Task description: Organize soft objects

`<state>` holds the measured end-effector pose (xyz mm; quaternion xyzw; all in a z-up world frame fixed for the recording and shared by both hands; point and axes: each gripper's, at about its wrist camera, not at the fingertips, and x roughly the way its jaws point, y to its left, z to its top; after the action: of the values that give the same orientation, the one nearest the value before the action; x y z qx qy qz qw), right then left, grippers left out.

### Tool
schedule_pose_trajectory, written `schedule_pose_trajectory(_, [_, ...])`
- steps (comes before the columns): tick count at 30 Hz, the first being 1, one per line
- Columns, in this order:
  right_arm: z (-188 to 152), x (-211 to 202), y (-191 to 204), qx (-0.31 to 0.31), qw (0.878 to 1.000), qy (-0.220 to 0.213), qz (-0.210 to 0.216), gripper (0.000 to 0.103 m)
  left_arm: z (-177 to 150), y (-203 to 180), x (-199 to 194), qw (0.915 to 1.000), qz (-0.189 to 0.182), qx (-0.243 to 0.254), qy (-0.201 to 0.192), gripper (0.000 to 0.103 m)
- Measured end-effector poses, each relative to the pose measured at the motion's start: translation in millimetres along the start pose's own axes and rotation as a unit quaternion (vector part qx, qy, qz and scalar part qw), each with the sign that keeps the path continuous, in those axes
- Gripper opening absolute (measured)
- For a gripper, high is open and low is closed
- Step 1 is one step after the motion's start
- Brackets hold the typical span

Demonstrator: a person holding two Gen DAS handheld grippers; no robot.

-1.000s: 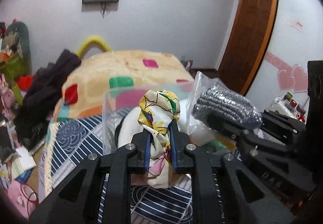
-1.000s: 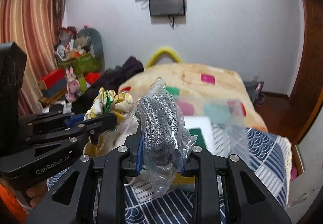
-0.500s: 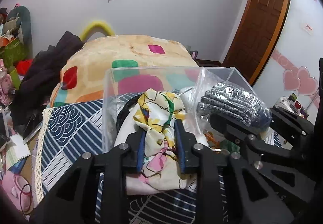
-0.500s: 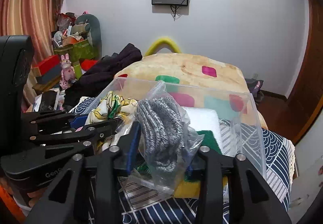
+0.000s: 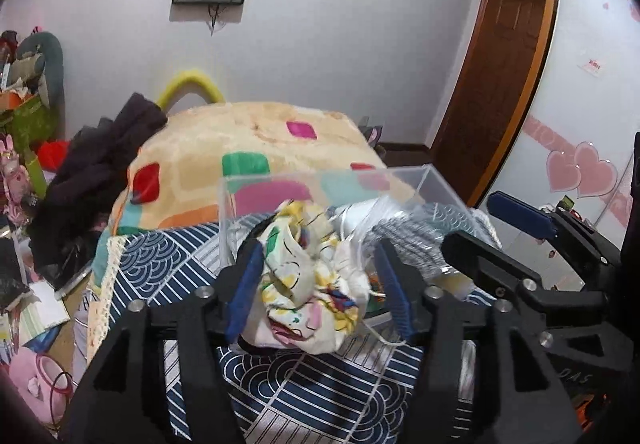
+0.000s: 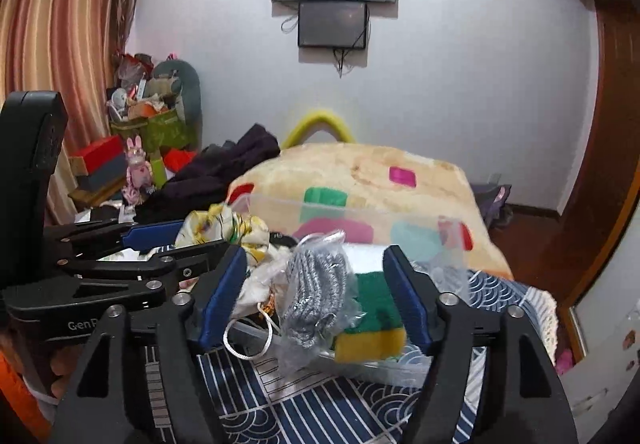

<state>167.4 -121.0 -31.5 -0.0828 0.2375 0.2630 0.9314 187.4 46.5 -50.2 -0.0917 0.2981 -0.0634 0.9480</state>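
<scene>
Left gripper point(image 5: 316, 288): jaws opening, blue fingers point(image 5: 243, 292) parted; the printed cloth point(image 5: 310, 284) is seen bunched between them at the near edge of the clear box point(image 5: 240, 200), with gaps visible on both sides. Right gripper point(image 6: 316, 296): jaws opening, fingers point(image 6: 218, 298) spread; the bagged grey knit point(image 6: 316, 296) is seen between them, untouched, resting in the box beside a green-yellow sponge point(image 6: 370, 324).

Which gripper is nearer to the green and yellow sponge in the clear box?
The right. The right gripper has the green and yellow sponge between its opening jaws, beside the bagged grey knit. The left gripper, further off, opens around the floral cloth.
</scene>
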Motion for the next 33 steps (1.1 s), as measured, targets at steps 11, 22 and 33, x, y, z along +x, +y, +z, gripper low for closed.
schedule_pose_trajectory(11, [5, -56, -5, 0.015, 0.997, -0.073, 0.0, 0.083, -3, -17, -76, 0.9948, 0.01, 0.02, -0.099, 0.087])
schedule_pose_trajectory(22, [1, -97, -6, 0.031, 0.991, -0.131, -0.008, 0.085, -17, -35, -126, 0.9871, 0.014, 0.039, -0.155, 0.1])
schedule_pose_trajectory(33, [-5, -100, -5, 0.032, 0.99, -0.137, -0.01, 0.088, -20, -37, -129, 0.9861, 0.022, 0.041, -0.159, 0.102])
